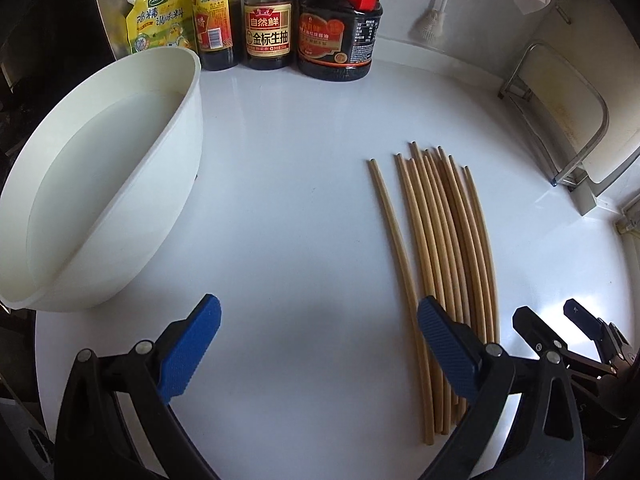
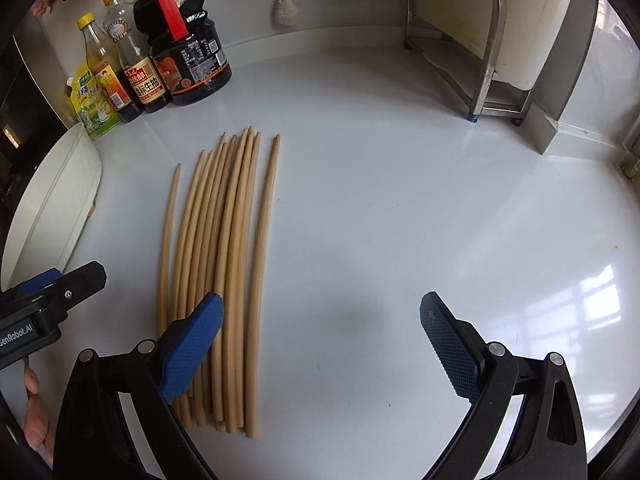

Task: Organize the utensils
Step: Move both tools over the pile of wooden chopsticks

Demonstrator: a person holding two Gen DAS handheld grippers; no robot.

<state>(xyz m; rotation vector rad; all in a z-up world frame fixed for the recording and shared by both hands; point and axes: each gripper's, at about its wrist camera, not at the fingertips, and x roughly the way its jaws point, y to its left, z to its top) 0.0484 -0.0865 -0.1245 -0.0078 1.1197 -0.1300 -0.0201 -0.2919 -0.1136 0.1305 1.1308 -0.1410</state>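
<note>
Several wooden chopsticks (image 1: 440, 248) lie side by side on the white counter, one a little apart on the left; they also show in the right wrist view (image 2: 224, 264). A white container (image 1: 100, 184) stands to their left and shows at the left edge of the right wrist view (image 2: 52, 204). My left gripper (image 1: 320, 344) is open and empty, its right finger over the near ends of the chopsticks. My right gripper (image 2: 320, 340) is open and empty, its left finger over the chopsticks' near ends. The right gripper also shows in the left wrist view (image 1: 560, 320).
Sauce bottles (image 1: 268, 16) and a yellow seasoning pouch (image 1: 160, 16) line the back wall. A metal rack with a cutting board (image 2: 480, 40) stands at the back right. A brush (image 1: 432, 20) hangs on the wall. The left gripper shows at the left (image 2: 60, 284).
</note>
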